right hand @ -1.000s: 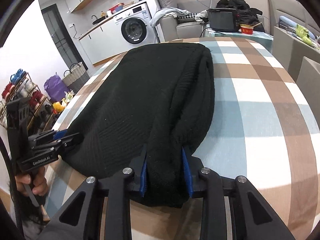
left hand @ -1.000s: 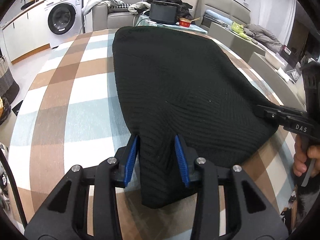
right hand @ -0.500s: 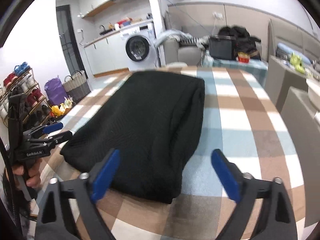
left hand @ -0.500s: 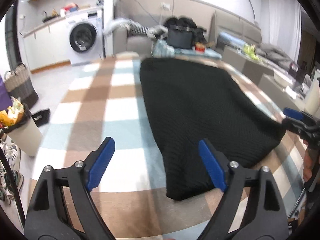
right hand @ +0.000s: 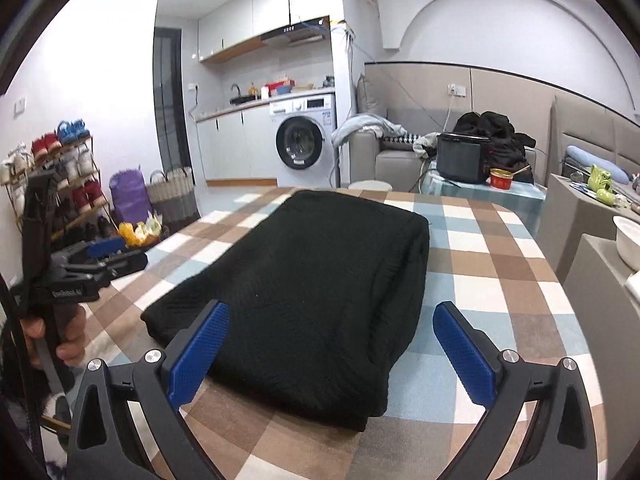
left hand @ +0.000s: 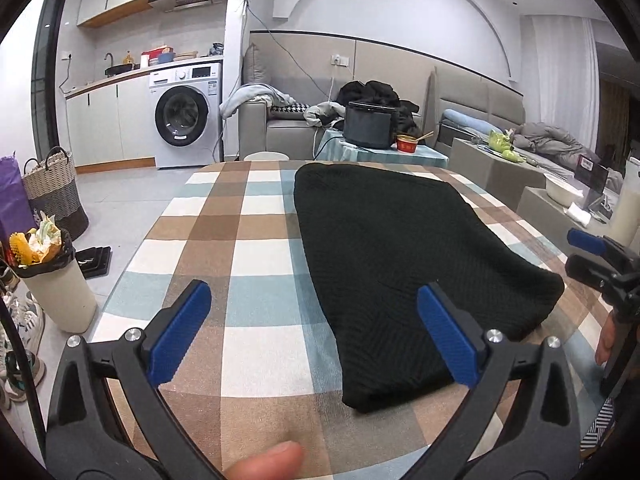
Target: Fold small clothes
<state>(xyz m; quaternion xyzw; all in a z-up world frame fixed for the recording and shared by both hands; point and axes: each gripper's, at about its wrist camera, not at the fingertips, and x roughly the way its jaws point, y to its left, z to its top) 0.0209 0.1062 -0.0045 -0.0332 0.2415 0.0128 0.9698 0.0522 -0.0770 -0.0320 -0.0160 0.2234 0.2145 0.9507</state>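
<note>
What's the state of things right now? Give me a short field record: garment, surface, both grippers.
garment: black knit garment, folded into a thick rectangle, lying flat
surface: checked tablecloth on the table
left gripper: jaws wide, just been opening, nothing between the pads; garment's near corner lies beyond them
right gripper: jaws wide, just opened, clear of the garment
contact: neither gripper touches the garment

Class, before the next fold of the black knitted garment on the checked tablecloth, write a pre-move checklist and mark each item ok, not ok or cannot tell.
1. Left gripper open, having just been opening, nothing between its jaws: ok.
2. Right gripper open, having just been opening, nothing gripped: ok.
3. Black knitted garment lying flat on the checked tablecloth: ok.
4. Garment wholly on the table: ok.
5. Fold edges aligned underneath: cannot tell.
</note>
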